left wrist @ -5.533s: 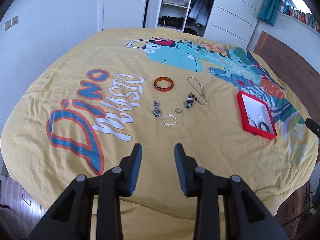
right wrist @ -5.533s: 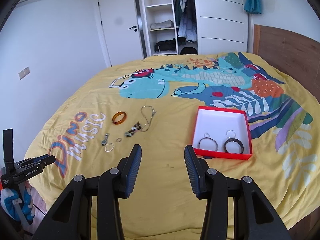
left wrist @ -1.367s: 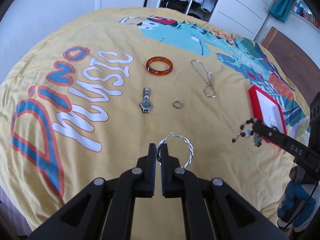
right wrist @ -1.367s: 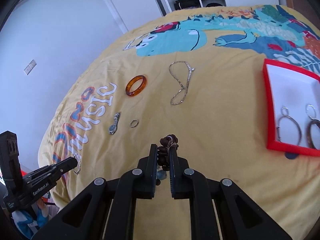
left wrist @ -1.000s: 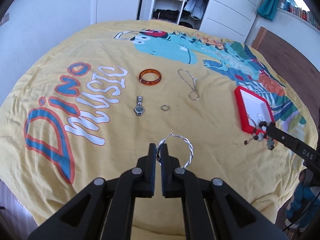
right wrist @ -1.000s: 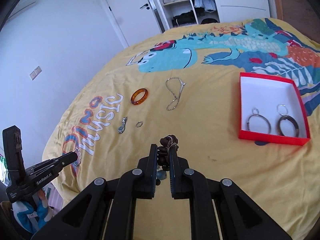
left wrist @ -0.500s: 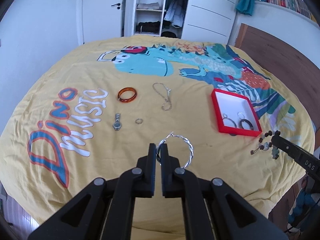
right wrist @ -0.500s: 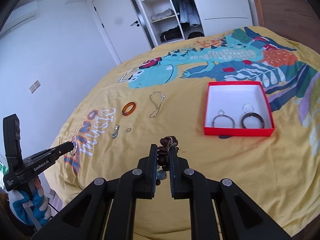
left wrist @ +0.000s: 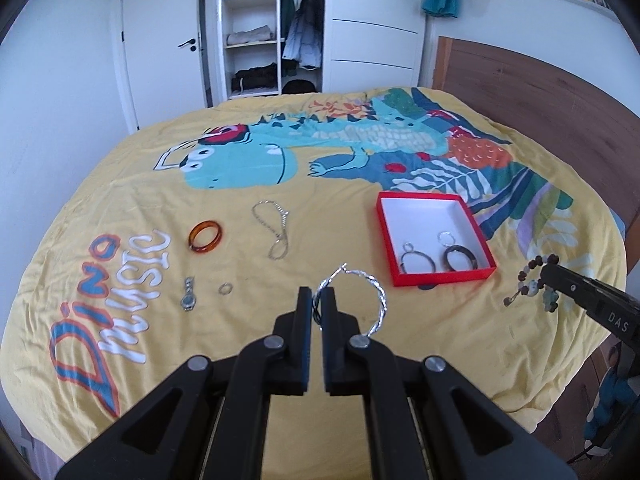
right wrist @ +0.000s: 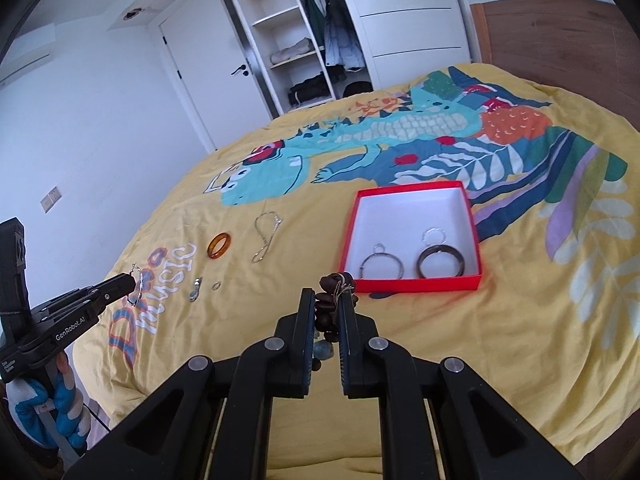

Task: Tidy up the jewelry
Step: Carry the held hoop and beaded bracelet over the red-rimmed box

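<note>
Two claws: both were up over the near edge of the bed (left wrist: 420,364), each carrying a piece.
Left claw (left wrist: 317,300): clamped tight on the twisted silver hoop (left wrist: 378,300), which stuck out to the right of the fingertips, held clear above the yellow duvet.
Right claw (right wrist: 327,304): pinched on the beaded bracelet (right wrist: 334,282), dark beads bunched at the tips and a pale bead hanging low between the fingers; in the left wrist view it dangled at the far right (left wrist: 532,284).
Watch (left wrist: 188,299): flat on the duvet, just beside the "music" lettering.
Small ring (left wrist: 225,288): right next to the watch, apart from it.
Red box (left wrist: 438,278): open, on the right side of the bed, two hoop earrings (left wrist: 418,262) lying side by side near its front wall.
Amber bangle (left wrist: 205,236): further back, left of the silver chain (left wrist: 276,228).
Wardrobe (left wrist: 276,28): beyond the bed, shelves open, coats hanging.
</note>
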Demonstrator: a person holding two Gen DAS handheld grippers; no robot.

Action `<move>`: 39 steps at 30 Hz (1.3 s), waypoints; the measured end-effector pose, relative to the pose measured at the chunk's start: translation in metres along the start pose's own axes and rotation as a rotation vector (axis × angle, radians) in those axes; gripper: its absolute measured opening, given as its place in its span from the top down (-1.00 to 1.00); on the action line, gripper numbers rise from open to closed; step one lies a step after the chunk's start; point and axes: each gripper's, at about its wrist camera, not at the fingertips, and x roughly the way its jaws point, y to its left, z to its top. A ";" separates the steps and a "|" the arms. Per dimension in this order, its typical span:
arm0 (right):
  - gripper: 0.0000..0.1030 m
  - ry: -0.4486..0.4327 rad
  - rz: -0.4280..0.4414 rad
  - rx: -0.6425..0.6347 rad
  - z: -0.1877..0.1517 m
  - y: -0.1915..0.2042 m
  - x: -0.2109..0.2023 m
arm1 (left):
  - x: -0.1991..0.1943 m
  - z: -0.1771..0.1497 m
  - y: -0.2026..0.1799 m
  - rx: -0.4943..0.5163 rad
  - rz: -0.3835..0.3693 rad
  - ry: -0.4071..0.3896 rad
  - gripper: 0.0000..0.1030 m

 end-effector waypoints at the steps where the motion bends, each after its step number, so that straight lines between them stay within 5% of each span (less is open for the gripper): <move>1: 0.79 -0.002 -0.006 0.003 0.003 -0.004 0.000 | 0.003 0.003 -0.004 0.008 -0.005 -0.002 0.93; 20: 0.79 0.016 -0.069 0.047 0.042 -0.061 0.051 | 0.076 0.055 -0.073 0.117 -0.097 0.023 0.93; 39: 0.79 0.053 -0.123 0.057 0.099 -0.123 0.165 | 0.225 0.100 -0.140 0.210 -0.123 0.122 0.93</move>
